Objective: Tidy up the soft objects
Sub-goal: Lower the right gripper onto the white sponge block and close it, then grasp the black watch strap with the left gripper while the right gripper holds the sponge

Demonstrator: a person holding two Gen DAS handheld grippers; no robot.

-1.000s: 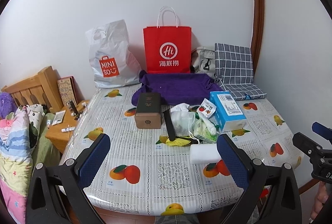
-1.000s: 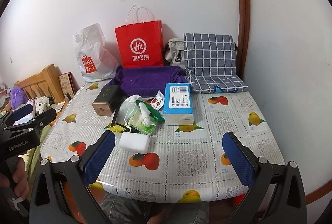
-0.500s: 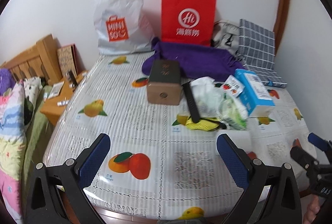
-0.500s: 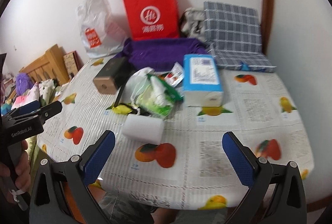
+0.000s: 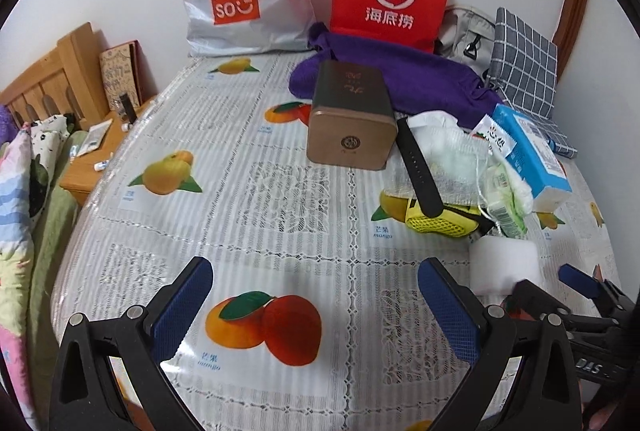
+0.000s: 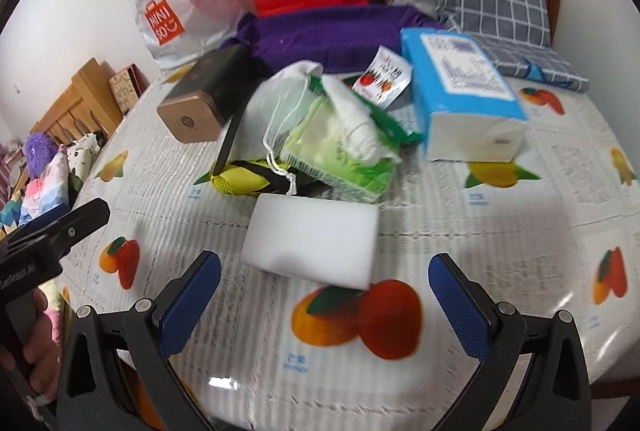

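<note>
The right gripper (image 6: 324, 305) is spread wide and holds nothing; the white sponge (image 6: 314, 241) lies on the tablecloth (image 6: 500, 231) just ahead of it, between its fingers' line. Beyond the sponge sit a green wipes pack (image 6: 340, 151) and a blue tissue box (image 6: 464, 91). The left gripper (image 5: 316, 309) is also wide and empty, over bare cloth, the sponge (image 5: 504, 267) off to its right.

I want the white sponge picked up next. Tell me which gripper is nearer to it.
Right. The right gripper sits just short of the white sponge, jaws open toward it. The left gripper hovers off to the sponge's left, over bare tablecloth.
</note>
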